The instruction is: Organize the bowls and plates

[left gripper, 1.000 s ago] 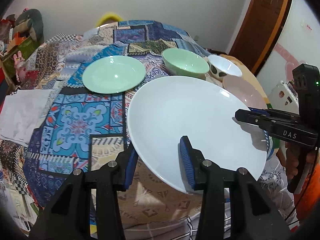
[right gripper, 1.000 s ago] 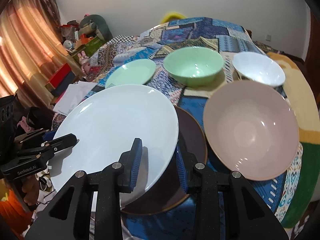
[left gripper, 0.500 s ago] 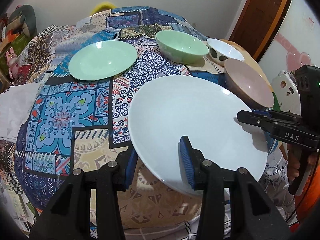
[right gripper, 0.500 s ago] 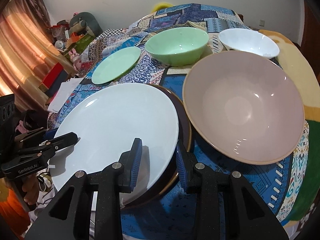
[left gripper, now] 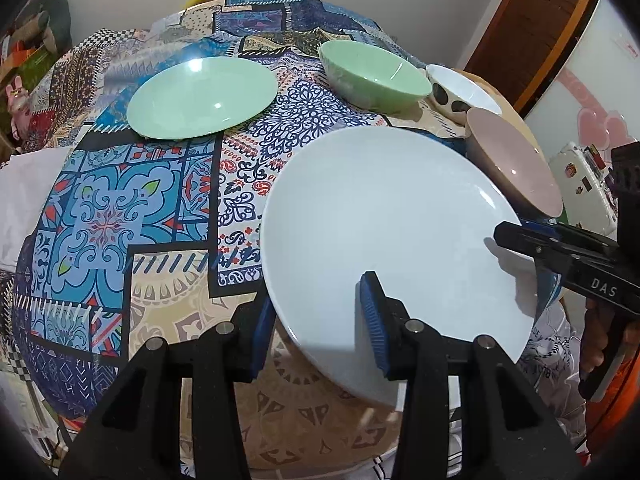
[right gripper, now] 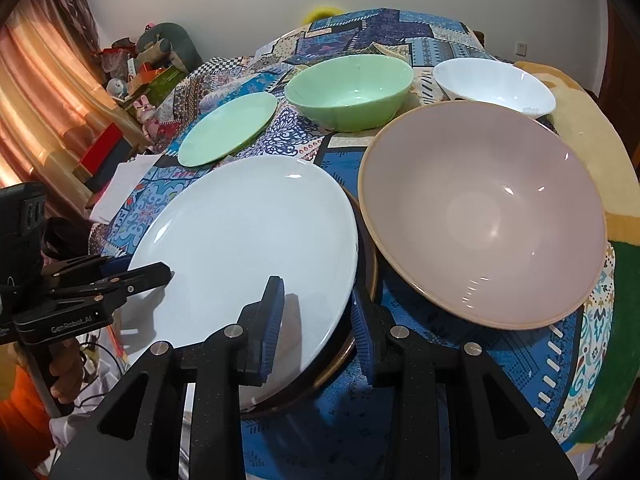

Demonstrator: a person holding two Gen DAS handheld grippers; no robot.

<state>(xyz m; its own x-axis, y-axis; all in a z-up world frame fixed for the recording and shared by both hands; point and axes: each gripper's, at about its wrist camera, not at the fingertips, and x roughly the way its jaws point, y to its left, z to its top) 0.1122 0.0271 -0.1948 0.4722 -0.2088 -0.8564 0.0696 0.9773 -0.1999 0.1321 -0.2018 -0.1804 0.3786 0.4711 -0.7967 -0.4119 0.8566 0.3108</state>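
A large white plate (left gripper: 392,220) hangs tilted over the table's near edge, held from both sides. My left gripper (left gripper: 316,324) is shut on its left rim. My right gripper (right gripper: 316,320) is shut on the opposite rim of the white plate (right gripper: 248,232). Under that side lies a dark brown plate (right gripper: 366,256), mostly hidden. A pink bowl (right gripper: 480,216) sits just right of it. Farther back stand a green bowl (right gripper: 348,88), a white bowl (right gripper: 492,84) and a green plate (right gripper: 228,128).
A patchwork cloth (left gripper: 120,220) covers the round table. White paper (left gripper: 24,200) lies beyond its left edge, and boxes and toys (right gripper: 132,80) are piled by the curtain. A person's hand (right gripper: 64,376) grips the left handle. A wooden door (left gripper: 532,32) stands at the right.
Both grippers have carried the white plate forward and down over the table. The bowls and green plate now look closer, and the white plate covers more of the brown plate.
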